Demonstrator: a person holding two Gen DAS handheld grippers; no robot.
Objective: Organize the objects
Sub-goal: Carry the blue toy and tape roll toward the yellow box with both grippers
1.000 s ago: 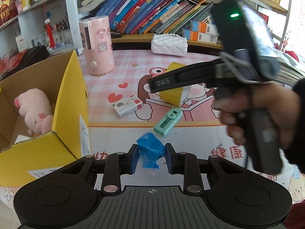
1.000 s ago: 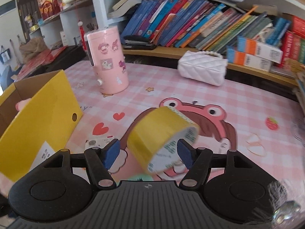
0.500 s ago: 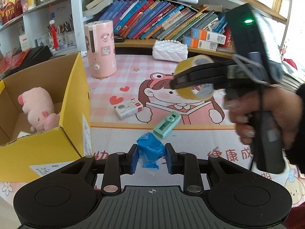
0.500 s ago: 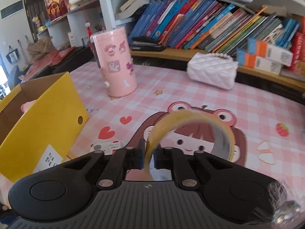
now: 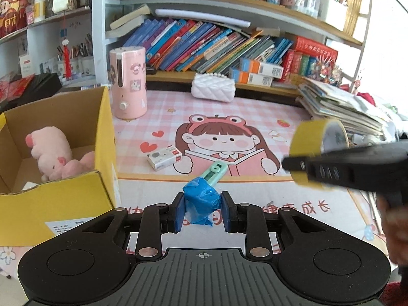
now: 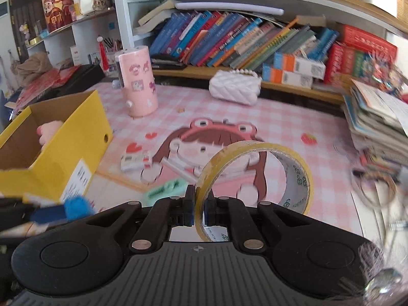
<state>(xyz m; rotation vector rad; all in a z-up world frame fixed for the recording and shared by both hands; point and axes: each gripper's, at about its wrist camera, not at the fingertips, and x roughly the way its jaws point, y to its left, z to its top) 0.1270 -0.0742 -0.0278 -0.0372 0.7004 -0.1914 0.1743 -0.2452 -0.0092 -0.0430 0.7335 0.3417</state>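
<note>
Left wrist view: left gripper (image 5: 202, 210) pinched on a crumpled blue wad (image 5: 201, 204), possibly tape or wrapping, held above the pink cartoon mat (image 5: 255, 109). Just beyond the wad, a mint-green utility knife (image 5: 215, 172) lying on the mat, with a small white and red box (image 5: 164, 158) beside it. At left, an open yellow cardboard box (image 5: 76, 196) with a pink plush toy (image 5: 54, 153) inside. At right, blurred, right gripper (image 5: 290, 164) carrying a yellow tape roll (image 5: 309, 140) in the air. Right wrist view: right gripper (image 6: 199, 210) pressed together on the tape roll's (image 6: 255, 173) wall, one pad inside the ring, one outside, clear of the mat. Farther back, a pink cylindrical humidifier (image 6: 137, 81) and a white quilted purse (image 6: 234, 89) standing before the bookshelf (image 6: 255, 38).
</note>
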